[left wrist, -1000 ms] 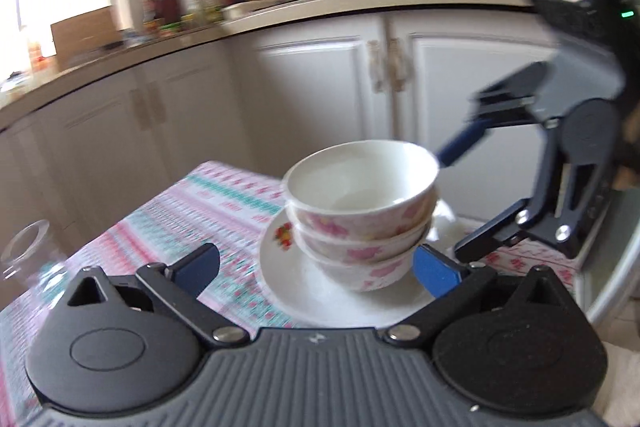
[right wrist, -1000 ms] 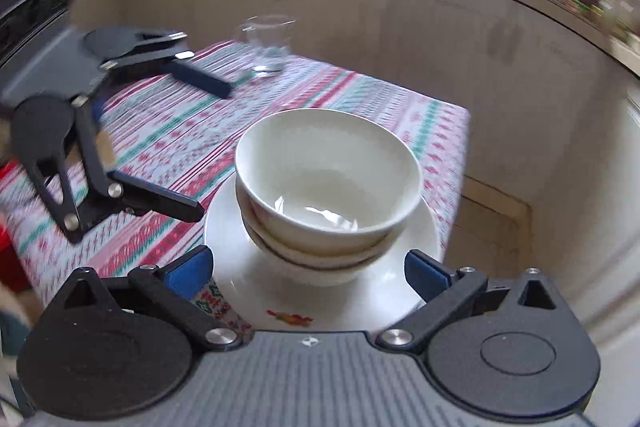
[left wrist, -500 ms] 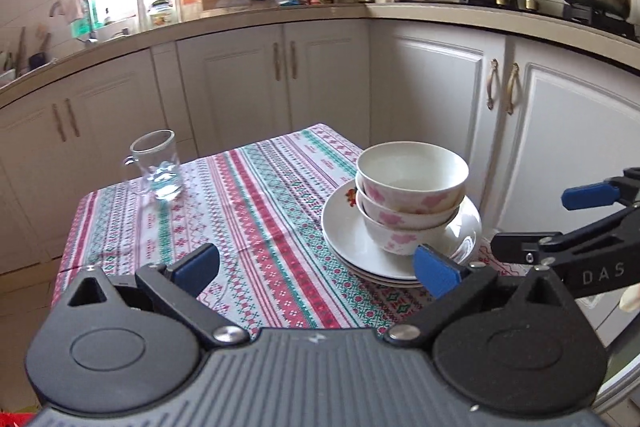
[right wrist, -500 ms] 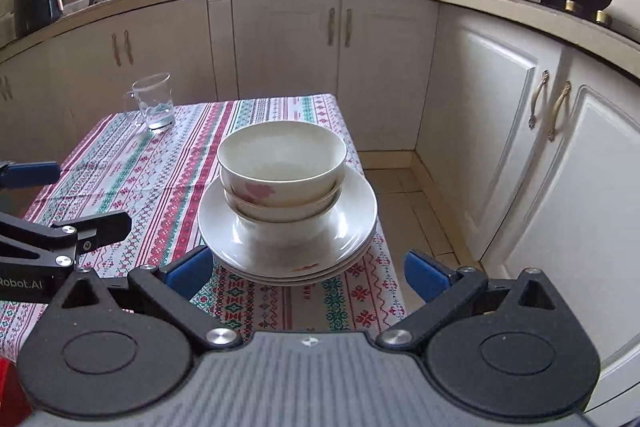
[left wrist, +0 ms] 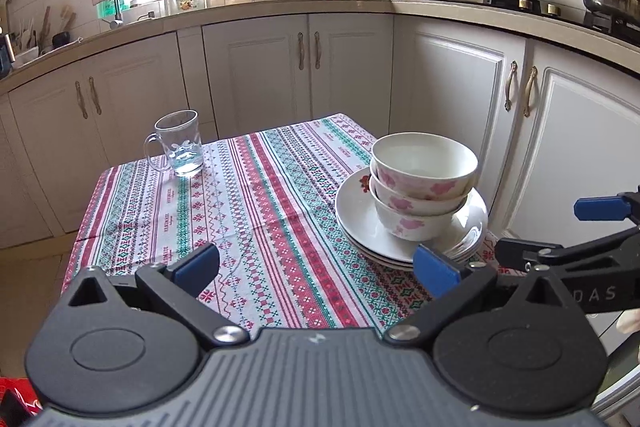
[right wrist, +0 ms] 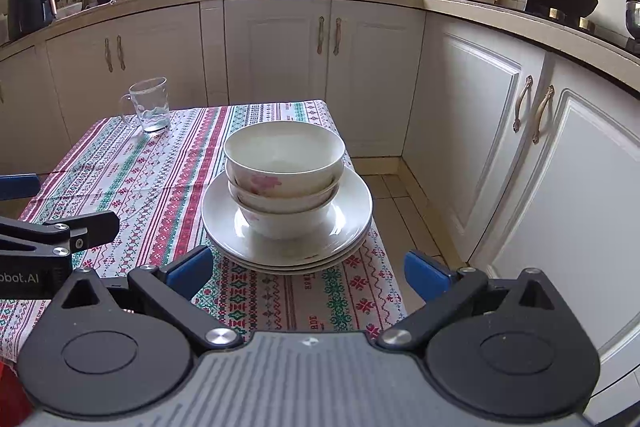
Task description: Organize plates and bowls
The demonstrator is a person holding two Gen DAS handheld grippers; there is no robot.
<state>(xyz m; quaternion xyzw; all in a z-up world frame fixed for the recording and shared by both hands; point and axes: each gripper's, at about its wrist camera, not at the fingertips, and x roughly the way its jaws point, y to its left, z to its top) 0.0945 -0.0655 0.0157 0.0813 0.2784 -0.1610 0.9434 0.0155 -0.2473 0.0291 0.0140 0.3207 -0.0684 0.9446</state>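
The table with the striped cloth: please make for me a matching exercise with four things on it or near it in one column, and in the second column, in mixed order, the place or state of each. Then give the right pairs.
Things
1. stack of bowls
2. stack of plates
3. glass mug
4. right gripper

Places or states
A. open, holding nothing, short of the plates
B. alone at the far left corner of the table
C. directly on the cloth, near the table's right edge
D. nested, standing on the top plate

Pairs: 1-D, 2-C, 3-B, 4-A
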